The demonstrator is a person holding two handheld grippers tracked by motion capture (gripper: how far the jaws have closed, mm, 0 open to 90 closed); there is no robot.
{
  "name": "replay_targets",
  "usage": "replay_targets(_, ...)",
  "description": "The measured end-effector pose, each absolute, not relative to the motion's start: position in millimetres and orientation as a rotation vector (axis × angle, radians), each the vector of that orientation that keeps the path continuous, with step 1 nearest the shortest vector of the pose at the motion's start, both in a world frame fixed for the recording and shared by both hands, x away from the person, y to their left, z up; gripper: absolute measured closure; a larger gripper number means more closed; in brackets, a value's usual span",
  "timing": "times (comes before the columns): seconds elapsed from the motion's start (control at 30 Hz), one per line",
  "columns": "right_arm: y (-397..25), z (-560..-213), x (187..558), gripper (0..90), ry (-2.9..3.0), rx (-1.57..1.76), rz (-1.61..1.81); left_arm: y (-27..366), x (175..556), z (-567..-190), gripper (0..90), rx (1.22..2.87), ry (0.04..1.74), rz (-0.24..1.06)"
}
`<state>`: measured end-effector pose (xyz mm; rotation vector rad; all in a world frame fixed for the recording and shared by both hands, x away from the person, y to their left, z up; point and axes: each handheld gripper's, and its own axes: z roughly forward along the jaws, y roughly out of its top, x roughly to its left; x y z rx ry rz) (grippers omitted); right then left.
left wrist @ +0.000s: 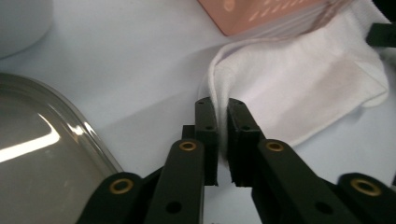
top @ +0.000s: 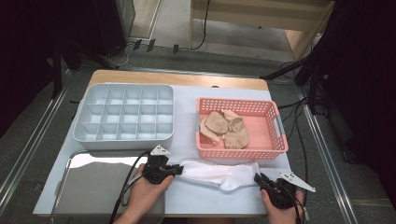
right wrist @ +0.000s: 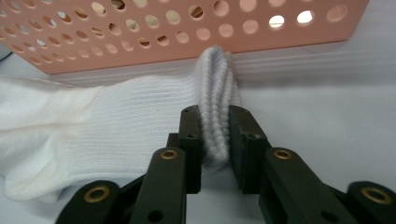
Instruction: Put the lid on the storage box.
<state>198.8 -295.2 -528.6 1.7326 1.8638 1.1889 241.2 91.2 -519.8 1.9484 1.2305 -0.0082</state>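
White knit sock (top: 219, 171) is stretched flat across the pale surface (top: 187, 198) at lower centre of the high view, right in front of the pink perforated plastic basket (top: 275, 140). Left gripper (top: 173, 171) has its fingers (left wrist: 206, 135) pinched shut on one end of the sock; in the left gripper view the fabric edge is squeezed between them. Right gripper (top: 258, 179) is clamped on the other end, and its own view shows the ribbed cuff bunched between the fingers (right wrist: 191, 140). Basket holds some tan socks (top: 226, 128), maybe three or four, hard to count. White divided plastic organizer tray (top: 123, 115) sits upper left, and a shiny metal tray (top: 93, 182) is at lower left beside the left hand (top: 147, 193).
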Motion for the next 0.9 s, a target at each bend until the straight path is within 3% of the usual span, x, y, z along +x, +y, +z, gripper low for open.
replay_targets(0.33, -316, -510, 191, 79.0, 1.874, 1.754, 1.203, 98, 220, -512, 88.5, 1.885, 1.138, -0.174)
replay_targets(0.53, -311, -514, 198, 78.0, 1.902, 1.740, 1.154, 93, 222, -522, 87.8, 1.934, 1.173, -0.099)
replay_targets(0.6, -309, -516, 199, 75.0, 1.894, 1.727, 1.145, 92, 223, -522, 87.6, 1.936, 1.173, -0.068)
replay_targets(0.63, -308, -516, 197, 62.1, 1.785, 1.704, 1.125, 92, 223, -521, 86.2, 1.933, 1.172, -0.057)
replay_targets(0.67, -308, -516, 197, 62.1, 1.785, 1.704, 1.125, 93, 223, -521, 86.2, 1.934, 1.173, -0.037)
replay_targets(0.73, -308, -508, 189, 65.3, 1.677, 1.720, 1.153, 94, 224, -521, 83.3, 1.928, 1.176, -0.021)
replay_targets(0.77, -298, -502, 179, 74.3, 1.670, 1.659, 1.246, 94, 224, -521, 81.6, 1.928, 1.176, -0.016)
replay_targets(0.8, -298, -502, 179, 74.3, 1.670, 1.659, 1.246, 94, 224, -521, 81.6, 1.925, 1.177, -0.014)
replay_targets(0.9, -264, -503, 170, 83.1, 1.821, 1.542, 1.351, 92, 224, -522, 79.7, 1.925, 1.175, -0.009)
